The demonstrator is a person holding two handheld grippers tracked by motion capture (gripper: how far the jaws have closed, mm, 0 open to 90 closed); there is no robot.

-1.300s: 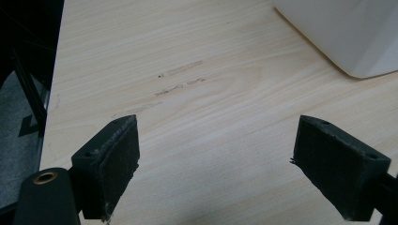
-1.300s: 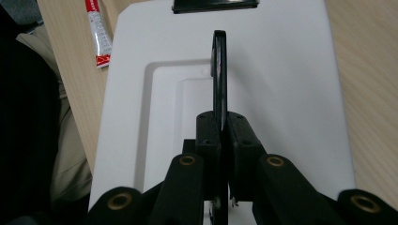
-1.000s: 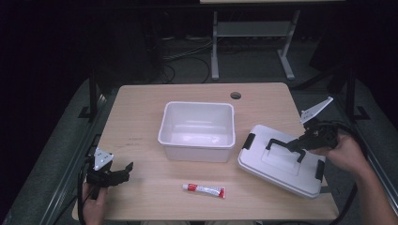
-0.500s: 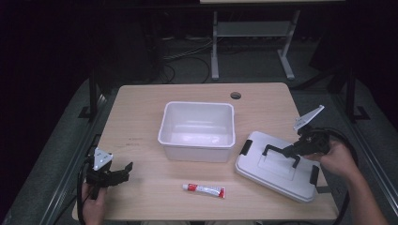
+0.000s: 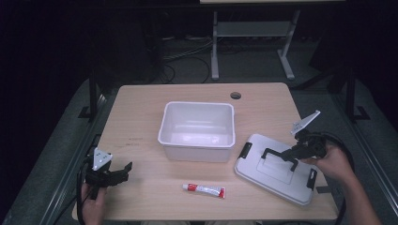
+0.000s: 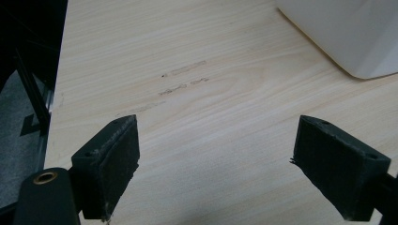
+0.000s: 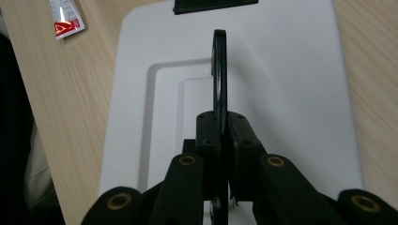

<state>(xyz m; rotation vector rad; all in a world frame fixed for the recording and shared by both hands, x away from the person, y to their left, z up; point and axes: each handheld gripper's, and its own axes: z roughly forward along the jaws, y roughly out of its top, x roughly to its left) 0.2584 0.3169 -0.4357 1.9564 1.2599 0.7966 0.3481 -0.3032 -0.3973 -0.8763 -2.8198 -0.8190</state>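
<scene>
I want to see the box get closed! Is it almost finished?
Not yet. The right gripper is shut on the lid by its black handle. The lid looks off the white bin. The tube lies on the table; the left gripper is open.

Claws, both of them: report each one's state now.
Left claw: open, holding nothing.
Right claw: shut on the black handle of the white plastic lid.
</scene>
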